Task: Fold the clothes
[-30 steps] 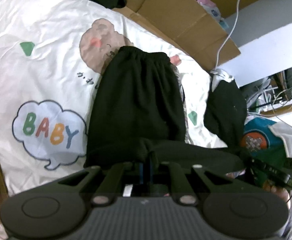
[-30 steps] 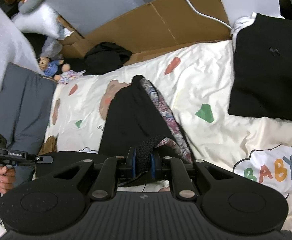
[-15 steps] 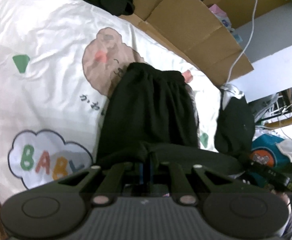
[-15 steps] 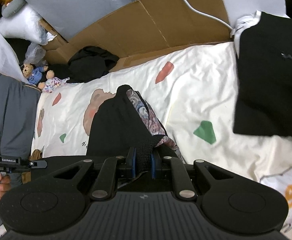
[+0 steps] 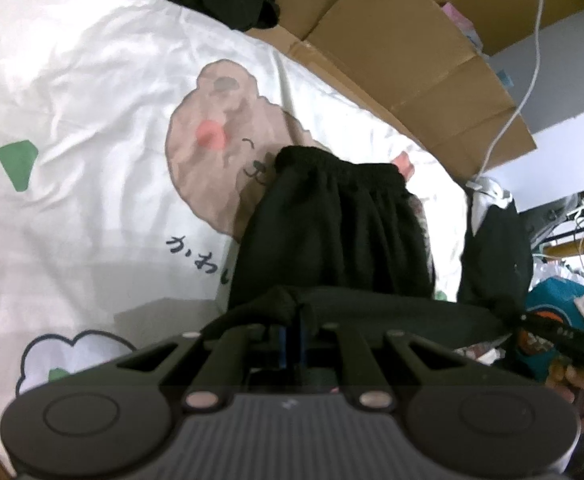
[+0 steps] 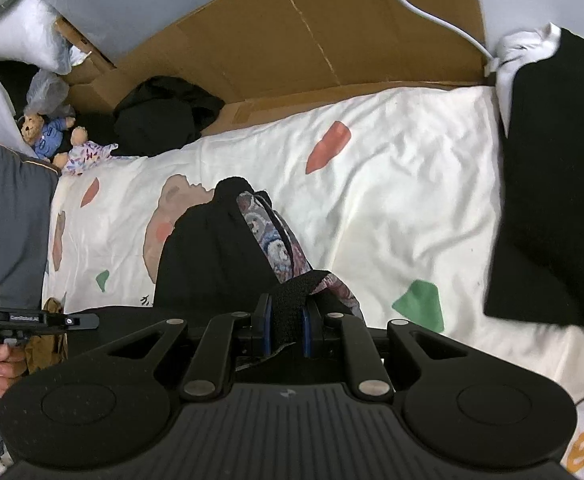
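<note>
Black shorts (image 5: 331,236) with an elastic waistband lie on a white printed bedsheet (image 5: 92,92), waistband at the far end. My left gripper (image 5: 292,326) is shut on a bunched corner of the near hem. In the right wrist view the same black shorts (image 6: 212,256) show a patterned grey lining (image 6: 268,236) along their right side. My right gripper (image 6: 288,316) is shut on the hem's other corner, a thick black fold pinched between the blue pads. The hem stretches between both grippers, lifted over the rest of the shorts.
A folded black garment (image 6: 555,184) lies at the right of the bed. Flattened brown cardboard (image 6: 292,32) and a crumpled black garment (image 6: 164,112) line the far edge, with a white cable (image 5: 515,112). Soft toys (image 6: 48,136) and a grey pillow (image 6: 8,216) sit at the left.
Both grippers have carried the hem forward toward the waistband and slightly down; the visible length of shorts ahead of them has shortened. Both grips are unchanged.
</note>
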`<state>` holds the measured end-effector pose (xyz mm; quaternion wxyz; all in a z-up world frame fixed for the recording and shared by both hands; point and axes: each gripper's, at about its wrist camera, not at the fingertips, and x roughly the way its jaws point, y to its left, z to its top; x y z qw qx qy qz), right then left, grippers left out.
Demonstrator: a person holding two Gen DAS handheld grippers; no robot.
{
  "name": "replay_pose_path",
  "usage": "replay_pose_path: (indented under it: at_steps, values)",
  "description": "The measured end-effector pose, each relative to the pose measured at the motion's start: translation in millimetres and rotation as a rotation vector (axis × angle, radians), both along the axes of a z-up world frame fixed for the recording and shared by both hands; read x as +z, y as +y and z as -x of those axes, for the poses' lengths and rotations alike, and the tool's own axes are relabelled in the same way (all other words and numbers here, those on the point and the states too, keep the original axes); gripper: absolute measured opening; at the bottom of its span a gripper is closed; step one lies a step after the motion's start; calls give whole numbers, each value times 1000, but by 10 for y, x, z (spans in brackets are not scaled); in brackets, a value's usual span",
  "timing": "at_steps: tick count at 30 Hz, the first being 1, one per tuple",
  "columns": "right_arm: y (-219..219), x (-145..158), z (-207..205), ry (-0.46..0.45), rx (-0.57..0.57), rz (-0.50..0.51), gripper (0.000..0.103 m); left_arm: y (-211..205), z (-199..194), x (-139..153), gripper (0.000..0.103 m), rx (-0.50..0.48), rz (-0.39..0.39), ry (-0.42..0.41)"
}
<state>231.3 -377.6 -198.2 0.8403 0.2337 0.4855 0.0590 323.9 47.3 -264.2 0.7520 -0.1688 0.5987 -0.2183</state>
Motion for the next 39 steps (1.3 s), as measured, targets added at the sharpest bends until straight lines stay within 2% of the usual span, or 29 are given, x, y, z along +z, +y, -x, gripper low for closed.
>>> replay_pose_path:
  at_steps: [11,20,26,34,39]
  values:
    - [66,-144,-353,30,0,18,16,40,-230,-253,7,13,-5,23]
    - [2,-291,-506,67,5,-4,17,3,-401,-475,9,11,-8,66]
    - [-9,-332,-594,58,18,-6,17,-74,-473,-526,9,-22,-32,68]
    - [-90,-403,-638,61,-14,-42,21,-32,-547,-577,9,13,26,73]
    - [-129,-400,-671,52,-31,-68,24,69,-613,-506,12,57,67,42]
